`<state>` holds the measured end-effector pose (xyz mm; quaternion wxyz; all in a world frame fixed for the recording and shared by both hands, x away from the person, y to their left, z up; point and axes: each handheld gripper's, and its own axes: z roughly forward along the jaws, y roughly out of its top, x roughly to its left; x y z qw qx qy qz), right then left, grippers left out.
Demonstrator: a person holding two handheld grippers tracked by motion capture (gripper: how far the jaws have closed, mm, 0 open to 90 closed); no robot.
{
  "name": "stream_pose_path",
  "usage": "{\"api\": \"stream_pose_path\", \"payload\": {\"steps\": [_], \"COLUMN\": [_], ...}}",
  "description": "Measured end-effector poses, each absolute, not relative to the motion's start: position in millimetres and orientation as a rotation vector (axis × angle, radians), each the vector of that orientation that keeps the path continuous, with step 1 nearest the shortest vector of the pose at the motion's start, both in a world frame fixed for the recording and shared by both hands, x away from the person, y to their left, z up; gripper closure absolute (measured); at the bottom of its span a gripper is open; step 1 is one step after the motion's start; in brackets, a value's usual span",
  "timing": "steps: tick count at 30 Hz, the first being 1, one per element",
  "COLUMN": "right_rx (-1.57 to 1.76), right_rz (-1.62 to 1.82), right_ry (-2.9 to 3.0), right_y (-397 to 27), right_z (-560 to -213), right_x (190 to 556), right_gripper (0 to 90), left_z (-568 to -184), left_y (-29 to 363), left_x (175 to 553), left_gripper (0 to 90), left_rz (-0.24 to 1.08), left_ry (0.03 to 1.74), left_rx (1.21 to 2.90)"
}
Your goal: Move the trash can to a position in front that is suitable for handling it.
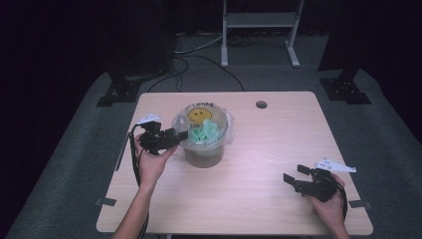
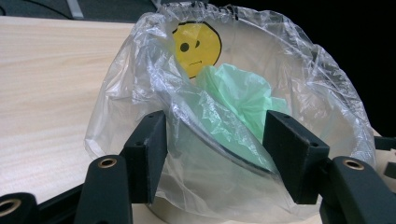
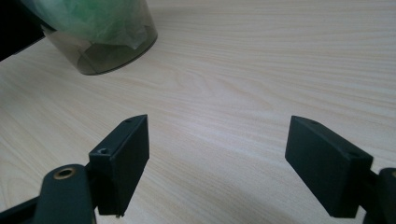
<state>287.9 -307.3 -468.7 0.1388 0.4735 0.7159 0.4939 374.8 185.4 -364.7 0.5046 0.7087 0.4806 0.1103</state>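
Left gripper (image 1: pixel 174 138), jaws open astride the bin (image 1: pixel 204 149) liner's (image 2: pixel 140 84) thin, slippery rim fold, the best hold; right gripper (image 1: pixel 296 178) open, empty, near the bench's (image 1: pixel 278 134) right edge.

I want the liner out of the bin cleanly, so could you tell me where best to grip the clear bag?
Probably the clear bag where it folds over the bin rim, from the left gripper side: the film bunches loosely there between its open jaws.
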Motion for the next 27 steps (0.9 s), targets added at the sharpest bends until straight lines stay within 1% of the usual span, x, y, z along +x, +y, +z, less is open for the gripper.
{"api": "stream_pose_path", "payload": {"steps": [9,11,13,16,18,21,22,23,24,25,26,27], "right_rx": [1.365,1.365,1.367,1.369,1.367,1.363,1.359,1.359,1.363,1.363,1.363,1.363], "right_rz": [1.424,1.421,1.424,1.425,1.424,1.425,1.424,1.424,1.427,1.427,1.427,1.427], "right_ry": [2.073,2.075,2.073,2.071,2.073,2.074,2.074,2.074,2.072,2.072,2.073,2.073], "right_y": [-305.9,-306.1,-306.2,-306.5,-306.3,-305.8,-305.8,-305.8,-305.9,-305.9,-306.0,-306.0], "right_z": [-468.8,-469.2,-469.1,-468.9,-469.0,-468.8,-468.7,-468.7,-468.8,-468.8,-468.9,-468.9], "right_x": [287.6,288.2,288.1,287.6,287.5,287.2,287.3,287.3,287.5,287.5,287.6,287.5], "right_gripper": [20.9,20.9,20.9,20.9,20.9,20.9,20.9,20.9,20.9,20.9,20.9,21.0], "left_z": [-363.3,-362.6,-360.0,-358.6,-358.2,-357.6,-357.6,-357.9,-358.6,-358.6,-359.1,-359.5], "left_y": [184.0,184.4,187.5,189.7,190.6,191.8,191.9,191.8,191.9,191.9,191.7,191.6], "left_x": [362.3,362.1,362.0,366.8,369.1,376.6,379.4,382.1,386.6,386.6,388.2,389.6], "left_gripper": [38.3,35.5,27.8,24.4,24.4,24.7,30.4,30.4,35.7,38.2,38.2,40.8], "left_rz": [0.235,0.230,0.250,0.248,0.249,0.247,0.246,0.240,0.240,0.240,0.242,0.251], "left_ry": [1.143,1.138,1.154,1.172,1.178,1.194,1.196,1.200,1.207,1.207,1.211,1.212], "left_rx": [1.734,1.727,1.690,1.654,1.650,1.642,1.652,1.653,1.659,1.659,1.661,1.669]}}
